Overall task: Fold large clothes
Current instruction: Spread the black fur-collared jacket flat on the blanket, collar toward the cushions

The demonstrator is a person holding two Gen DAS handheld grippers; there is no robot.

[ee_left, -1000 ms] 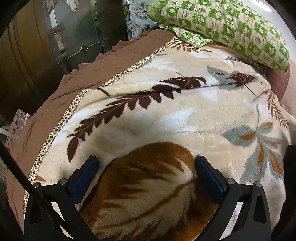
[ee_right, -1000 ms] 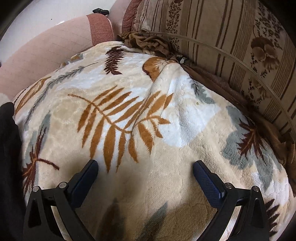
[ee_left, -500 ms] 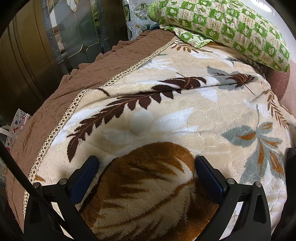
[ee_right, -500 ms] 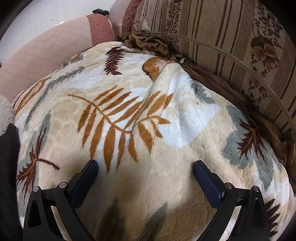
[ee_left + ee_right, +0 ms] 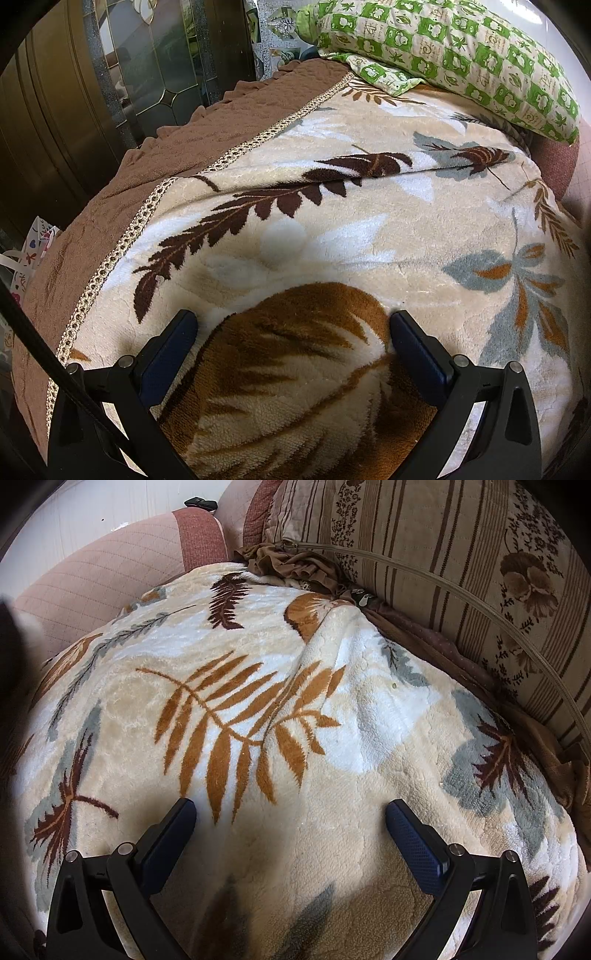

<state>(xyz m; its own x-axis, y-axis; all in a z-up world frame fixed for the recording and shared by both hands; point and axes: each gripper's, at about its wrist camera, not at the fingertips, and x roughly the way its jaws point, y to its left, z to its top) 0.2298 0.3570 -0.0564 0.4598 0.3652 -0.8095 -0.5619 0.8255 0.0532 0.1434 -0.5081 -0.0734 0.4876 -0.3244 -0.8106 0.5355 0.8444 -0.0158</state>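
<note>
- Blanket (image 5: 369, 229) – cream fleece w/ leaf print (brown, orange, grey-blue), spread flat over most of the sofa seat; fills both views. Long low crease runs across it in left view, toward far end.
- In right view the blanket (image 5: 258, 701) reaches the backrest edge on the right & the armrest at the far end; a ridge rises near the far right corner.
- Sofa cover (image 5: 155, 173) – brown quilted, w/ gold braid trim (image 5: 122, 251) along the blanket's left edge; hangs over the seat's front edge.
- Backrest cushion (image 5: 461, 572) – striped beige/brown, floral; stands along the seat's right edge, just beside the blanket.
- Armrest (image 5: 110, 576) – pink quilted, at far end in right view.
- Pillow (image 5: 461, 55) – green/white check, on the seat's far end in left view, its lower edge touching the blanket.
- Cabinet (image 5: 147, 66) – dark wood w/ glass panel, past the sofa's left side.
- Left gripper (image 5: 291, 325) – jaws wide, nothing held; tips low over the big orange-brown leaf near the blanket's near edge; contact unclear.
- Right gripper (image 5: 290, 812) – jaws wide, nothing held; low over the blanket just below the orange fern.
- Paper bag (image 5: 33, 251) – white, printed, at far left below the seat edge.
</note>
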